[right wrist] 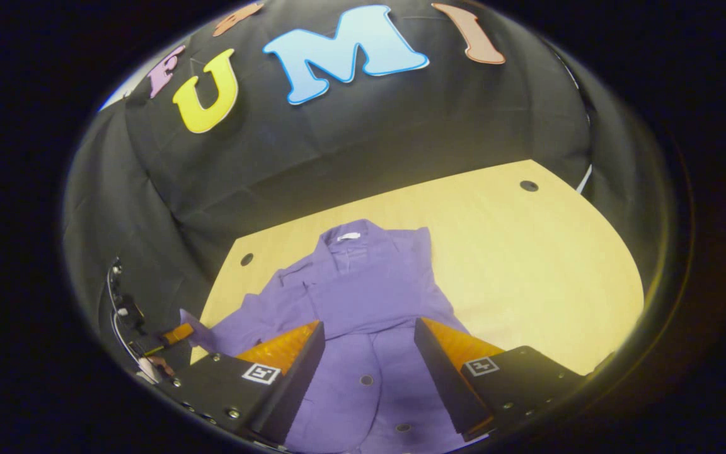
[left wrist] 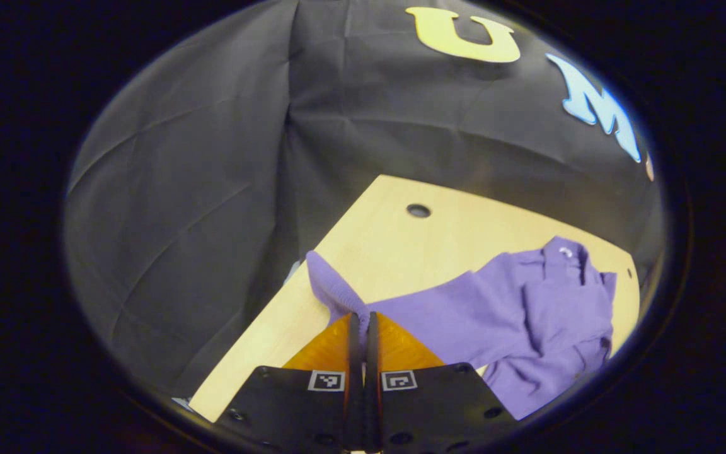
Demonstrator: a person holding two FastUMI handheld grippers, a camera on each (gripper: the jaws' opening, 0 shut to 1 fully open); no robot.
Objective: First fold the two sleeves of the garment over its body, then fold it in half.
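Observation:
A purple buttoned garment lies on the wooden table, collar toward the far wall. My right gripper hovers open over the garment's lower body, one finger on each side of the button row. In the left gripper view, my left gripper is shut on the end of one sleeve, near the table's edge, with the rest of the garment bunched to the right. In the right gripper view that left gripper appears at the far left, pinching the sleeve tip.
The table has small round holes near its far corners. Black cloth walls stand close behind and to the sides. Bare wood stretches to the right of the garment in the right gripper view.

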